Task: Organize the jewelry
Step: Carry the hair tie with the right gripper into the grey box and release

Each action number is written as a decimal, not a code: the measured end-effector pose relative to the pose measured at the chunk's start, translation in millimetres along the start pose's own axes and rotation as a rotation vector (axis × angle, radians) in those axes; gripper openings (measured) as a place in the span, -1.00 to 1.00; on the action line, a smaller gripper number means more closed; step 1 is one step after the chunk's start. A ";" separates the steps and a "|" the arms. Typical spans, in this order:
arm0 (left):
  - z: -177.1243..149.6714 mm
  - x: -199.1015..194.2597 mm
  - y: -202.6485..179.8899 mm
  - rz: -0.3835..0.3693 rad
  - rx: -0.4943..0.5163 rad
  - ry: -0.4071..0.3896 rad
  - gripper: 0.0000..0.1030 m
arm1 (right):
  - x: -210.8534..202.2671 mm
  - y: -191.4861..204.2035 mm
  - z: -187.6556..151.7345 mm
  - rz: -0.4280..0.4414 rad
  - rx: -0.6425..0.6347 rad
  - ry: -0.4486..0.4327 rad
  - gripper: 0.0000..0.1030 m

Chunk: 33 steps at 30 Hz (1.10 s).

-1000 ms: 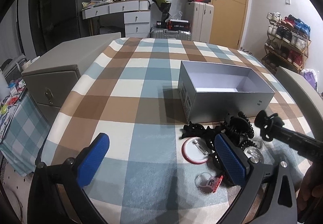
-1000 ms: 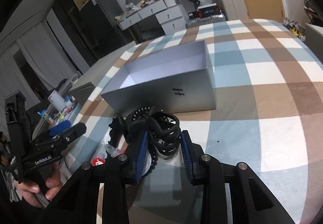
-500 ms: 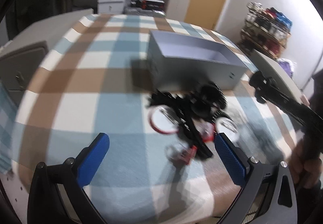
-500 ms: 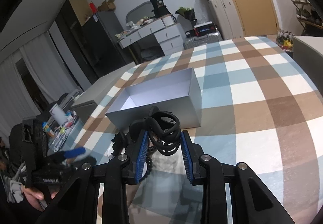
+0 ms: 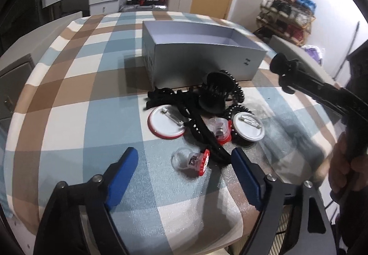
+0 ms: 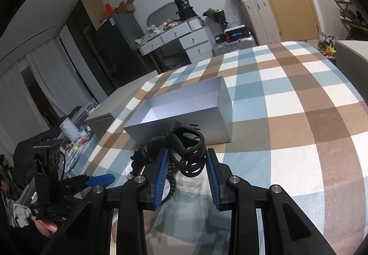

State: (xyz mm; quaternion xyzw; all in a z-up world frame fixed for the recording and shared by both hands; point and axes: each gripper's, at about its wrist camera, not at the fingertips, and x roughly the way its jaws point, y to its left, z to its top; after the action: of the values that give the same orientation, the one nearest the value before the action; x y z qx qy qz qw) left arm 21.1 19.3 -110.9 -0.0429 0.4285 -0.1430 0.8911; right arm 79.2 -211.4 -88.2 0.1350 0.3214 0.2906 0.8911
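Right gripper point(image 6: 187, 164) is clamped on a black claw clip point(image 6: 187, 151), held up just in front of the open grey box point(image 6: 184, 114). Left gripper point(image 5: 184, 173) has just been narrowing but grips nothing, with a clear red-capped trinket point(image 5: 191, 159) between its pads on the checked cloth point(image 5: 69, 98). I'd centre on it before squeezing, clear of the black strap point(image 5: 202, 133).

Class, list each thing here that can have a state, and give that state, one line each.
Grey box: lid off, nothing inside.
Right gripper: shut on a black hair claw.
Left gripper: open, jaws just been closing, clear clip lies loose between them.
Round badges: face down, pins closed.
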 end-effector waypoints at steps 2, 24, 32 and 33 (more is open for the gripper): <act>0.8 0.1 2.9 -0.012 0.000 -0.011 0.33 | -0.1 -0.1 -0.2 0.003 0.004 -0.001 -0.38; 0.7 -10.0 15.5 -0.015 0.024 -0.060 -0.82 | -5.2 31.5 7.2 -0.013 -0.067 -0.011 -0.38; 21.2 -31.5 16.0 -0.022 -0.001 -0.138 -0.82 | -2.5 39.7 13.9 0.010 -0.080 -0.001 -0.38; 27.9 -34.9 14.2 -0.024 0.004 -0.150 -0.82 | -2.9 40.4 16.8 0.014 -0.080 -0.003 -0.38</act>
State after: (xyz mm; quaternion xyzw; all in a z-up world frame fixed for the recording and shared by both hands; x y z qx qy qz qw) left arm 25.1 41.8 -70.0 -0.0567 0.3595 -0.1508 0.9191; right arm 71.0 -182.0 -56.7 0.1017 0.3073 0.3095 0.8941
